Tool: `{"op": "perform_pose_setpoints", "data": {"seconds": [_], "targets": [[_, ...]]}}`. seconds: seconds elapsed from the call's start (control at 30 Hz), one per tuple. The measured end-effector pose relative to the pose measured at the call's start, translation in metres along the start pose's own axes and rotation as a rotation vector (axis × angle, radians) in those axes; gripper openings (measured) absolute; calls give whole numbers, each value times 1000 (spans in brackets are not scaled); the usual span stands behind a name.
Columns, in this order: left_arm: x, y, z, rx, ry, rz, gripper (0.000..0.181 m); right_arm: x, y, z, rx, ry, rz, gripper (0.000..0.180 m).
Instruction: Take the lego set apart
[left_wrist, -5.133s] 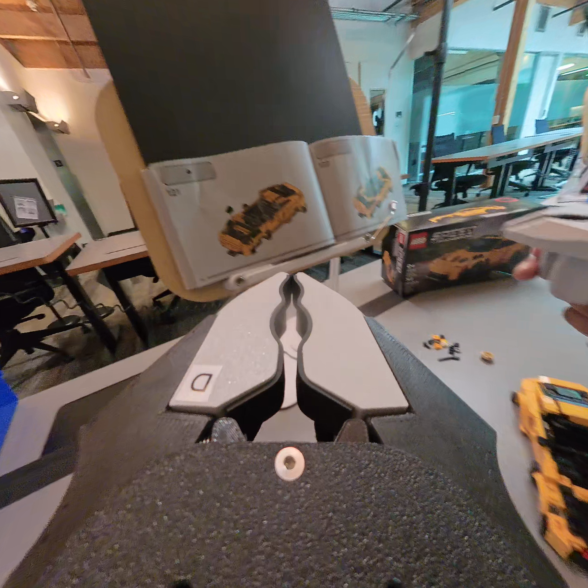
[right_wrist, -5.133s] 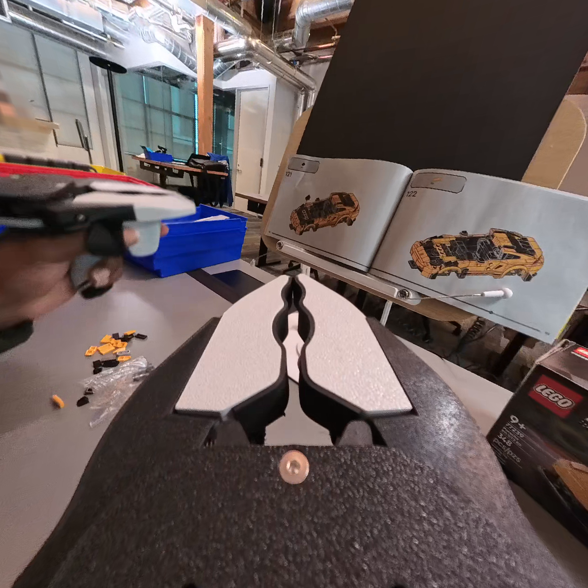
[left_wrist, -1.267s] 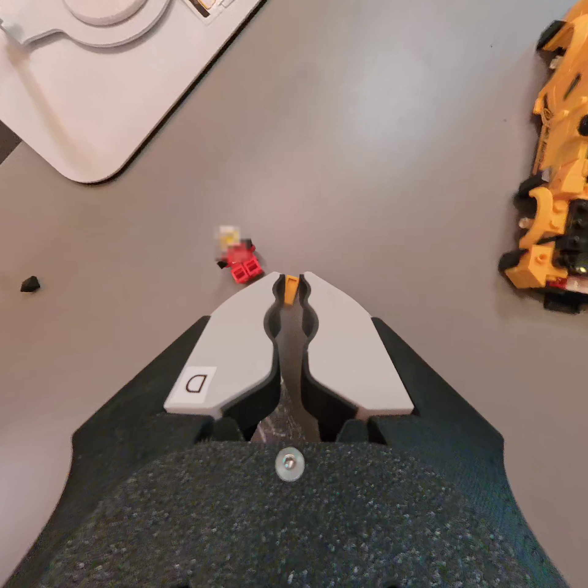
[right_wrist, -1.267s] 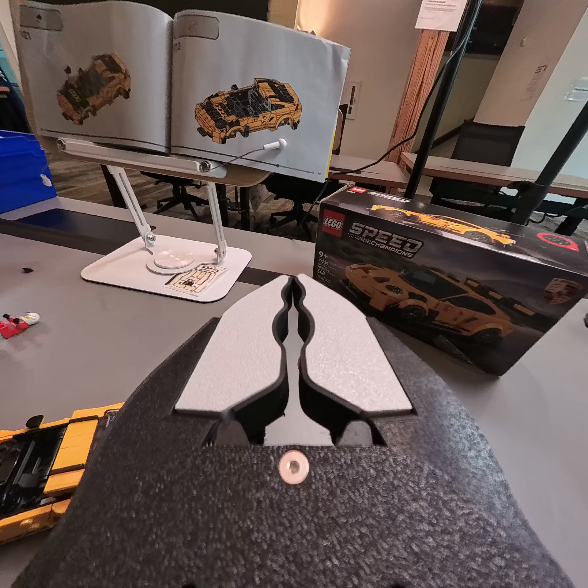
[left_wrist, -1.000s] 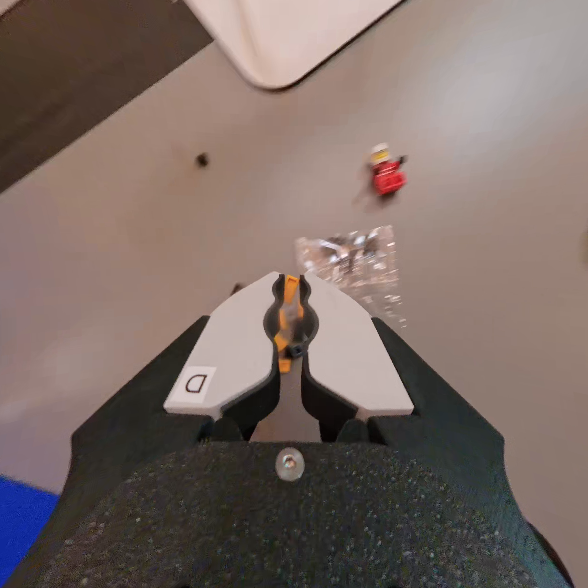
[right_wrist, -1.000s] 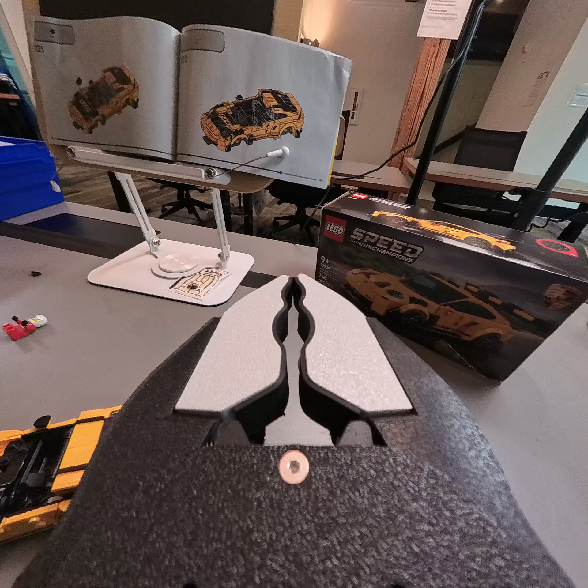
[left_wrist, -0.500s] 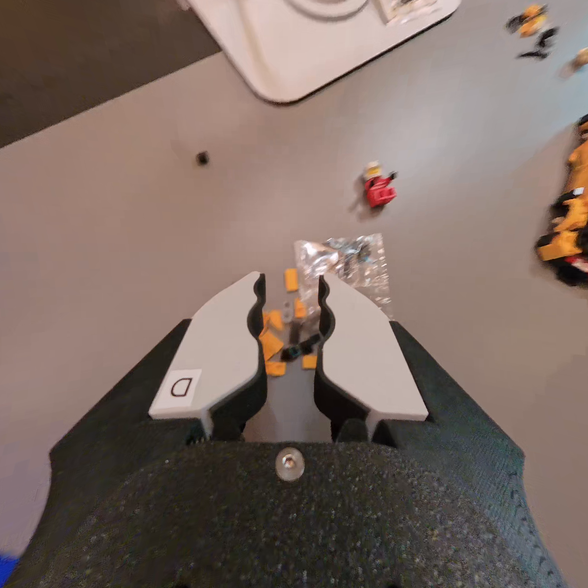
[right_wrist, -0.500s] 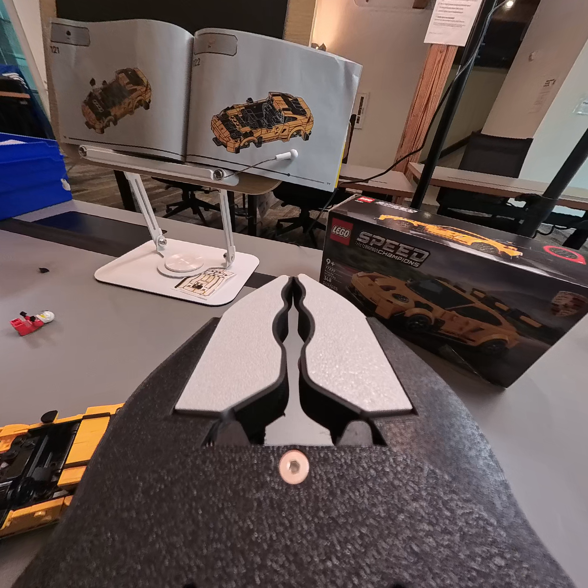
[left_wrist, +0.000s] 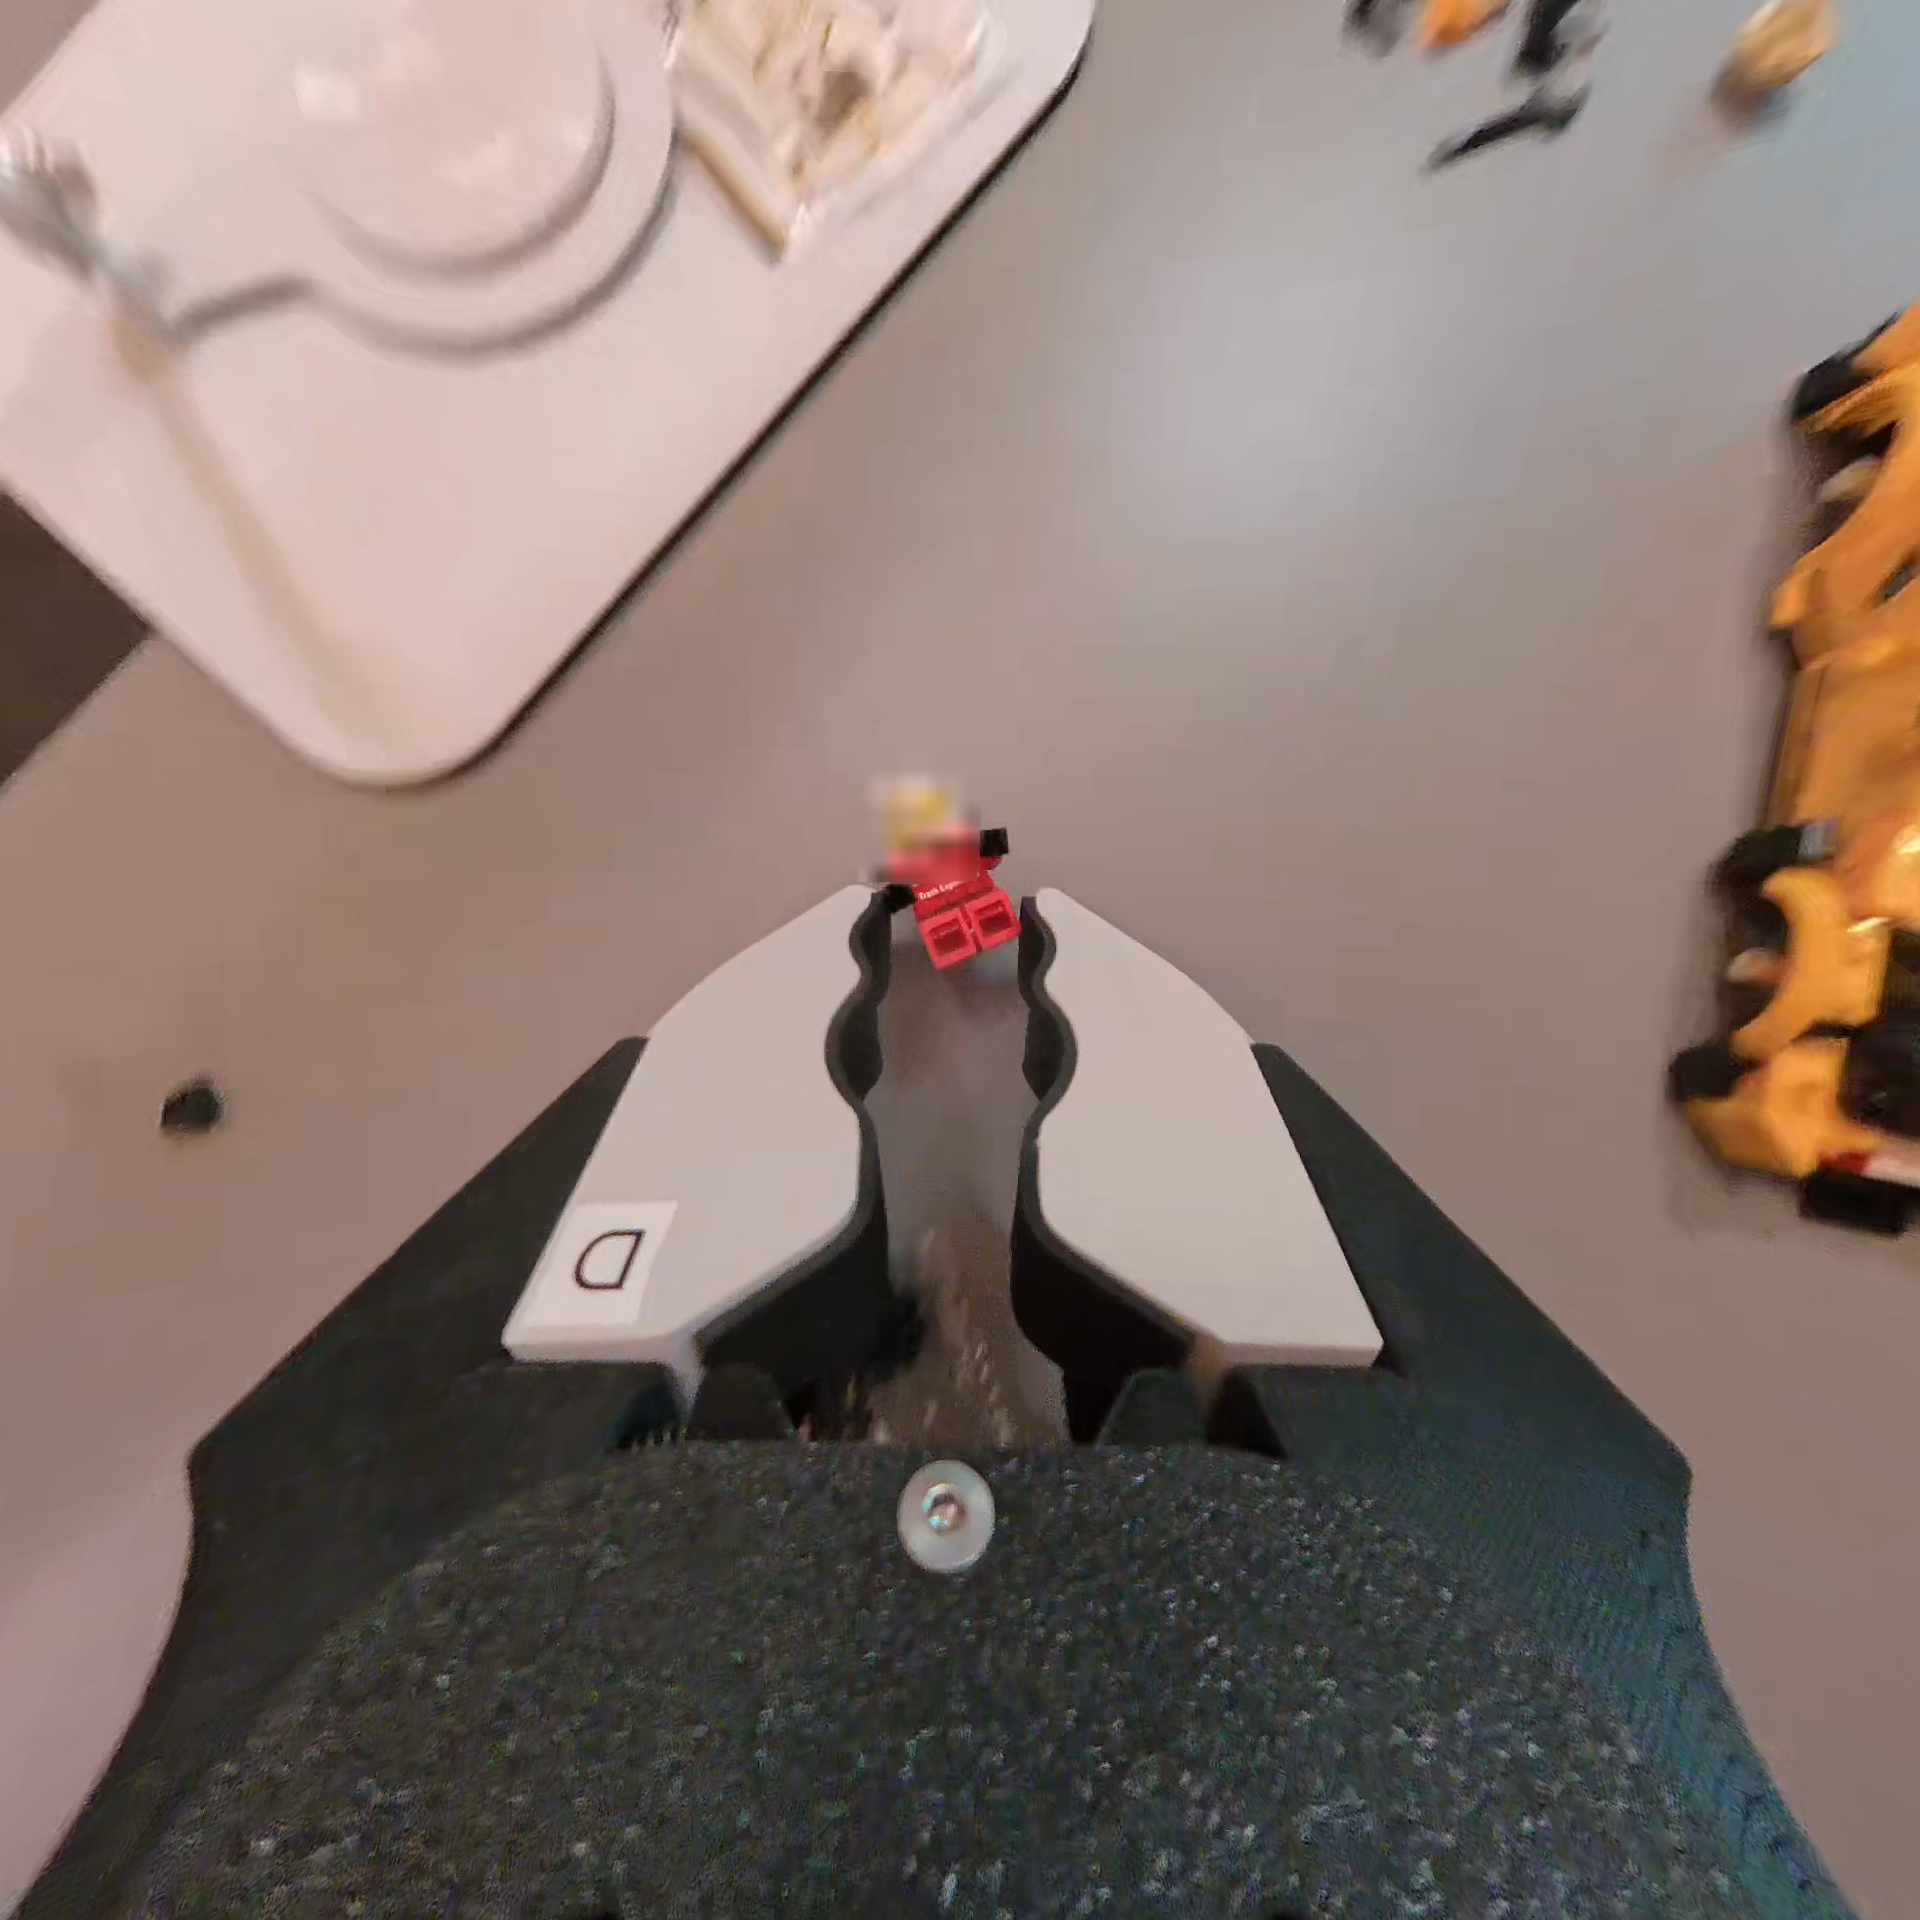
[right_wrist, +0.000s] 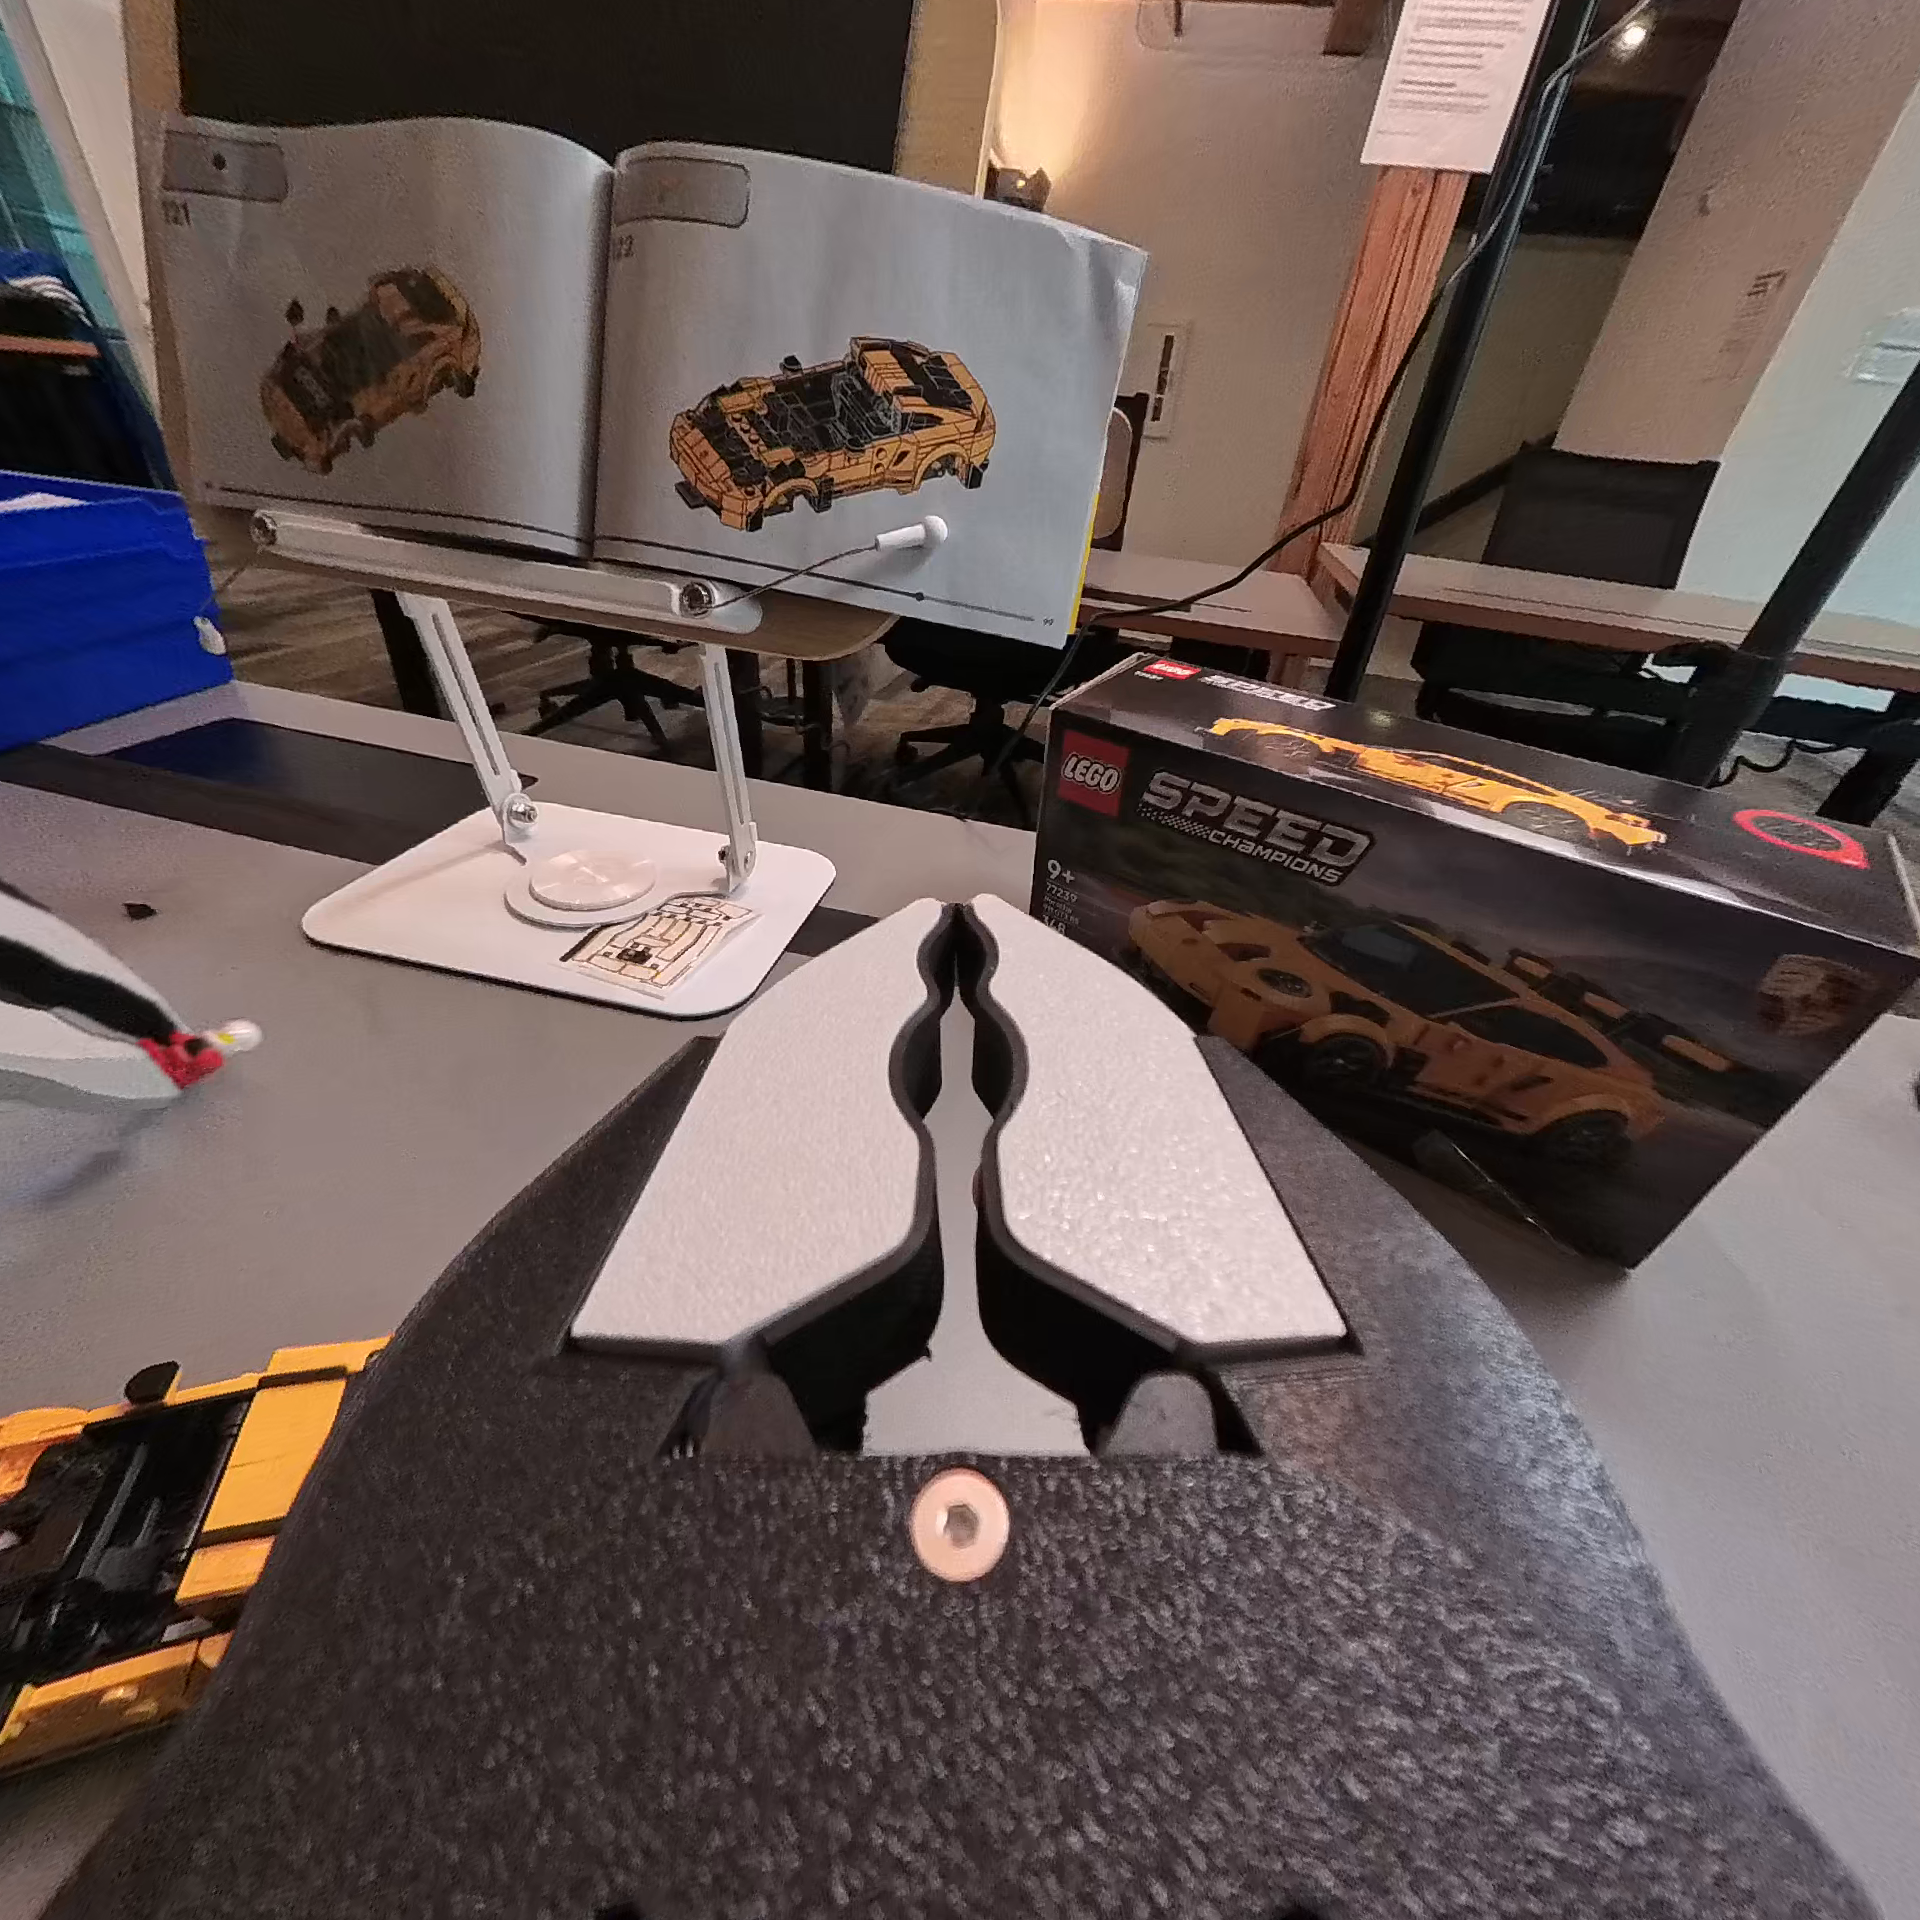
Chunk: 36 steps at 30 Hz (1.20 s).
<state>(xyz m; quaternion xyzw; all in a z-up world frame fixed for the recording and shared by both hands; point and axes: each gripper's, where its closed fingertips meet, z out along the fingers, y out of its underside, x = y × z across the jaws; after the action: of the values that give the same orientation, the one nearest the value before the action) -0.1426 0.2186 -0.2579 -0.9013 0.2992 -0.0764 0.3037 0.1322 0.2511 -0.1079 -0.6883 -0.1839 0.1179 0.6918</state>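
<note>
The left tongs (left_wrist: 956, 920) hang part-open over the grey worktop (left_wrist: 1299, 499), straddling the red minifigure (left_wrist: 961, 914) without gripping it, likely to lift it, while the right tongs (right_wrist: 958, 920) wait closed and empty beside the yellow lego car (right_wrist: 125, 1517).

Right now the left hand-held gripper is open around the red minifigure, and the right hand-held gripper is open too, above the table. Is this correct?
Not quite: the right hand-held gripper is shut, its fingers together, as the right wrist view shows. The left hand-held gripper is indeed open, with the red minifigure between its fingertips.
</note>
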Motion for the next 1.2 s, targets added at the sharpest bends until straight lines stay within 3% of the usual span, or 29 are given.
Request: {"op": "perform_pose_setpoints", "data": {"seconds": [0.3,0.4,0.47,0.6,0.8,0.97,1.1,1.2], "targets": [[51,-109,55,239,150,-28,23,5,0,-1,7,15,-3,0],[59,-125,74,249,171,-31,25,6,3,0,1,16,-4,0],[60,-129,76,268,173,-37,36,6,4,0,-1,17,-5,0],[45,-134,48,362,117,-24,41,4,5,1,-1,12,-4,0],[-7,-147,-33,626,-46,-88,26,-17,2,13,1,-25,-55,2],[-69,-146,-90,808,-208,-189,11,-57,-31,40,57,-106,-166,9],[-100,-134,-110,873,-253,-268,10,-102,-68,86,81,-165,-273,36],[-108,-125,-113,885,-244,-280,11,-142,-97,129,105,-148,-407,67]]}}
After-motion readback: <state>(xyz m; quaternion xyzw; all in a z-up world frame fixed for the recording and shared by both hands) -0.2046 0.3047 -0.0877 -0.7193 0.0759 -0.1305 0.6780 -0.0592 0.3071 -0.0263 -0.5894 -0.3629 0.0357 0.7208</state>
